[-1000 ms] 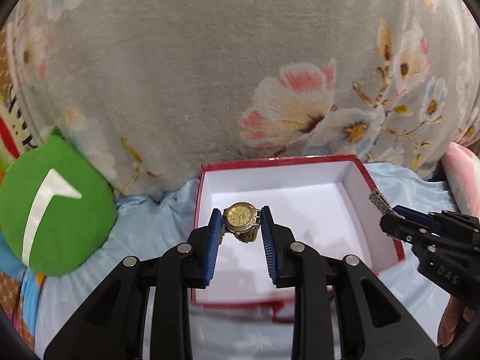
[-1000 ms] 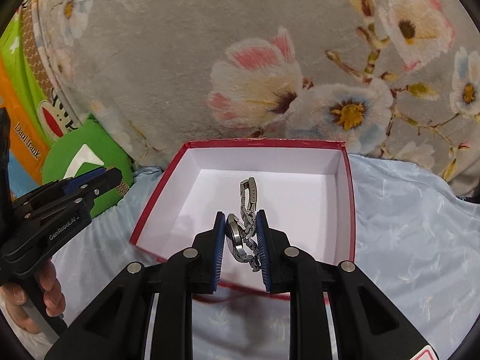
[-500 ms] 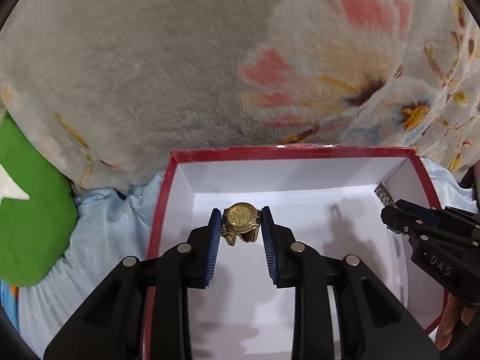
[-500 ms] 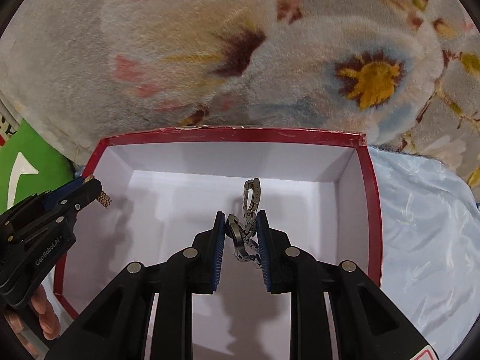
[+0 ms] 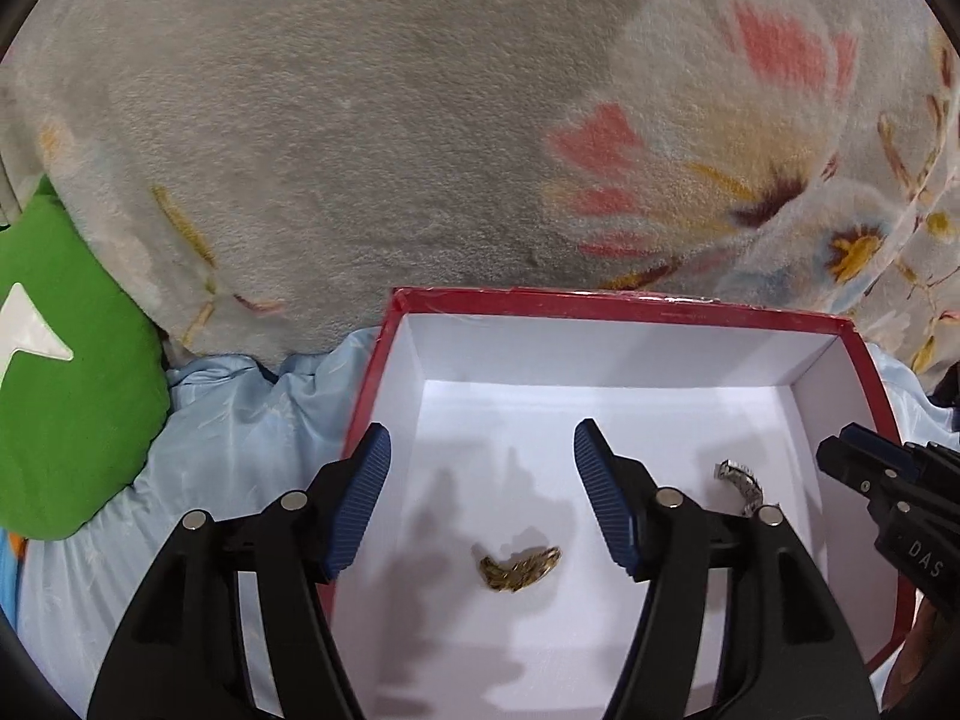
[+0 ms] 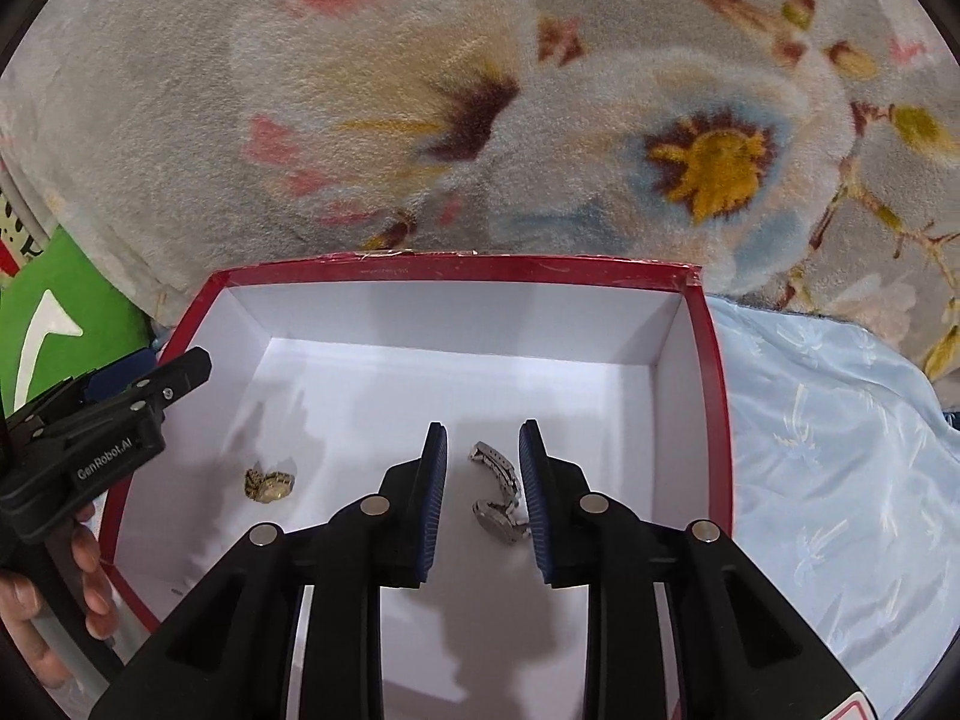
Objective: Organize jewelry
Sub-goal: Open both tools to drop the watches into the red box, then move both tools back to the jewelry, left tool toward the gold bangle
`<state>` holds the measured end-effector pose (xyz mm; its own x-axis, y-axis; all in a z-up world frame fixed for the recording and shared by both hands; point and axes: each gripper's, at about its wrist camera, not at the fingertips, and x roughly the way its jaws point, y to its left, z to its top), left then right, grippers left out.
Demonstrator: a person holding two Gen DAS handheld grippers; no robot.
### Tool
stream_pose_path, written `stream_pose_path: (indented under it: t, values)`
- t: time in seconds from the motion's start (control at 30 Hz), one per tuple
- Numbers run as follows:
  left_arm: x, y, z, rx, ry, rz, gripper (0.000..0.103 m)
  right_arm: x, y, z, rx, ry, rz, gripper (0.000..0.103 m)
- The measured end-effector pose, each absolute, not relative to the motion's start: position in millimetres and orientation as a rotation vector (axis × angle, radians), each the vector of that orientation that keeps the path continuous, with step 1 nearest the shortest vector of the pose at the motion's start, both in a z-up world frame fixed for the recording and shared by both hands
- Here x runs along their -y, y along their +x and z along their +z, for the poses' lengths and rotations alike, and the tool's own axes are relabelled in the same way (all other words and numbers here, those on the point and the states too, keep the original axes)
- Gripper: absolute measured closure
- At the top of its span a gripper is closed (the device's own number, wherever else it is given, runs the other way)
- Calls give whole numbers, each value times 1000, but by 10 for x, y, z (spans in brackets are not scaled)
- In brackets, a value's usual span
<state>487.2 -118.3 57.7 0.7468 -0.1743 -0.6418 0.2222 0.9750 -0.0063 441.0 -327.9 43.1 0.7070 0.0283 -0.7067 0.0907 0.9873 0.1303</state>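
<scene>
Watches lay inside the red box (image 5: 630, 303), both clear of the tools. Left gripper (image 5: 480, 495) hung over the box with its blue pads (image 5: 359, 504) spread wide and nothing between them; the gold watch (image 5: 521, 566) rested on the white floor directly below, at about 6 o'clock from the midpoint of the fingers. Right gripper (image 6: 483, 495) likewise stood parted, more narrowly, and the silver watch (image 6: 498, 498) lay on the floor beneath the gap, close to the right-hand pad at 3 o'clock but apparently not clamped by it. Seen from the right wrist, the gold watch (image 6: 268, 485) sat toward 9 o'clock of the silver one, the two well apart; seen from the left wrist, the silver watch (image 5: 741, 483) showed at 3 o'clock, partly hidden behind the finger. Box stood on pale blue cloth (image 6: 840, 450), with a floral blanket (image 5: 420, 120) at 12 o'clock and a green cushion (image 5: 66, 372) at 9 o'clock. Judged from this arrangement, placing of both pieces was done; no further jewelry was visible outside the box, so what remained could not be told beyond lifting the tools away.
</scene>
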Motion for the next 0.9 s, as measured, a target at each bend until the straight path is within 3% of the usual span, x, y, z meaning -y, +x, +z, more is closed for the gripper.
stream_pose_path:
  t: [0.17, 0.43, 0.7, 0.77, 0.9]
  values:
    - [848, 4366, 676, -668, 85, -229, 40, 3216, 3842, 565, -735, 163, -5, 74]
    - [92, 3140, 662, -719, 83, -223, 33, 2950, 2278, 669, -694, 174, 33, 59]
    - [-419, 2052, 328, -801, 67, -203, 32, 2662, 931, 352, -702, 182, -31, 57]
    - [-502, 1841, 215, -822, 41, -200, 26, 2605, 719, 232, -715, 219, -33, 57]
    - [-643, 1516, -42, -878, -26, -206, 25, 2449, 406, -10, -751, 268, -29, 57]
